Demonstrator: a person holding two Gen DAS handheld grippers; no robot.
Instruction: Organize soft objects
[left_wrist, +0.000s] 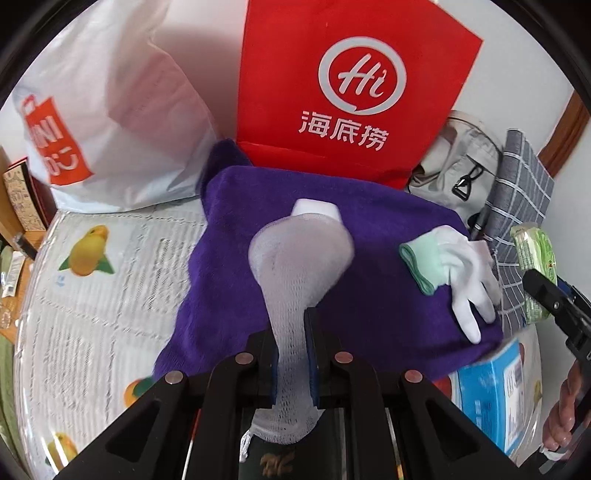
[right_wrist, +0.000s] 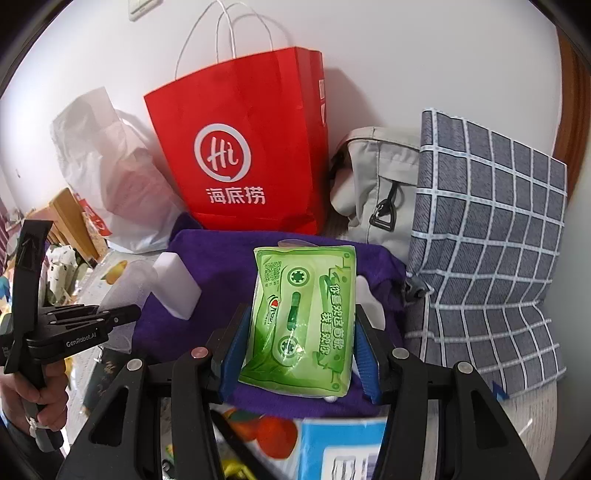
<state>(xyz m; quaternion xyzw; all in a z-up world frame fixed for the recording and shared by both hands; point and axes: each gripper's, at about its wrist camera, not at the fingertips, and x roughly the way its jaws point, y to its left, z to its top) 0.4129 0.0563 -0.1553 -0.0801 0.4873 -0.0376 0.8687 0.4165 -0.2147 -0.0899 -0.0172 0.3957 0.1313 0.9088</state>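
Observation:
My left gripper (left_wrist: 291, 332) is shut on a white foam mesh sleeve (left_wrist: 299, 258), which sticks out forward over a purple towel (left_wrist: 369, 302). On the towel lie a white foam block (left_wrist: 316, 210) and a white glove with a green cuff (left_wrist: 458, 269). My right gripper (right_wrist: 303, 332) is shut on a green tissue pack (right_wrist: 303, 317), held above the towel's (right_wrist: 221, 258) right part. The pack hides most of the glove in the right wrist view. There the white block (right_wrist: 177, 288) sits to the left, with the left gripper (right_wrist: 122, 314) beside it.
Behind the towel stand a red paper bag (left_wrist: 351, 85), a white plastic bag (left_wrist: 110, 122), a grey fabric bag (right_wrist: 376, 184) and a grey checked cushion (right_wrist: 487, 251). A blue box (left_wrist: 491, 398) lies at the towel's near right. A fruit-print tablecloth (left_wrist: 92, 295) covers the left.

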